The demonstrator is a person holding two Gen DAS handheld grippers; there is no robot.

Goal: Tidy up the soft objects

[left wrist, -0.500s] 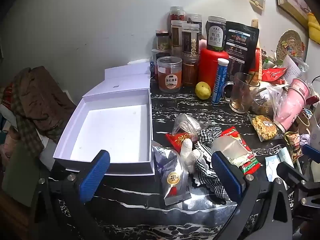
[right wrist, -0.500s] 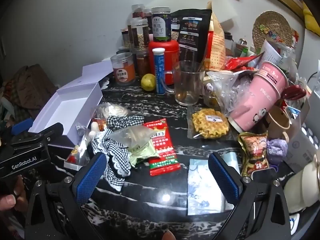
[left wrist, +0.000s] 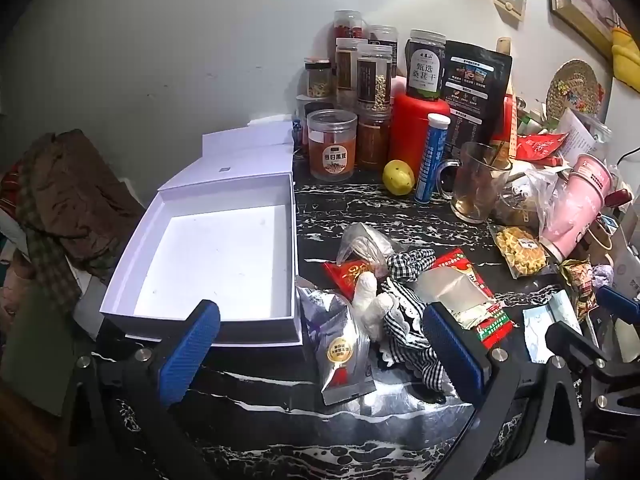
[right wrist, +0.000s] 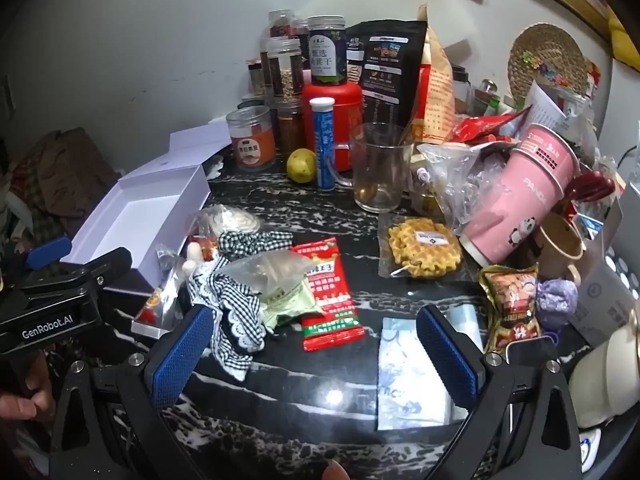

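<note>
- Here I see a black counter [right wrist: 288, 396] veined with white, set against a pale grey wall [left wrist: 160, 60] and crowded along its back edge with jars [left wrist: 374, 76], a red canister [left wrist: 412, 128] and a black pouch [left wrist: 476, 92].
- My left gripper [left wrist: 320, 354] hangs over the counter's front edge, jaws spread wide with nothing between the pads.
- My right gripper [right wrist: 312, 354] is just as wide apart and empty, above a pale blue packet [right wrist: 404, 380].
- An open white box [left wrist: 216, 256] sits at the counter's left edge, its lid folded back toward the wall.
- The checked cloth [right wrist: 236, 300] lies mid-counter beside the box, among a silver packet [left wrist: 344, 352], a red sachet [right wrist: 328, 296] and a clear bag [right wrist: 272, 268].
- A pink cup [right wrist: 524, 192] leans tilted at the right edge.
- Brown clothing [left wrist: 68, 200] is heaped beyond the counter's left edge.
</note>
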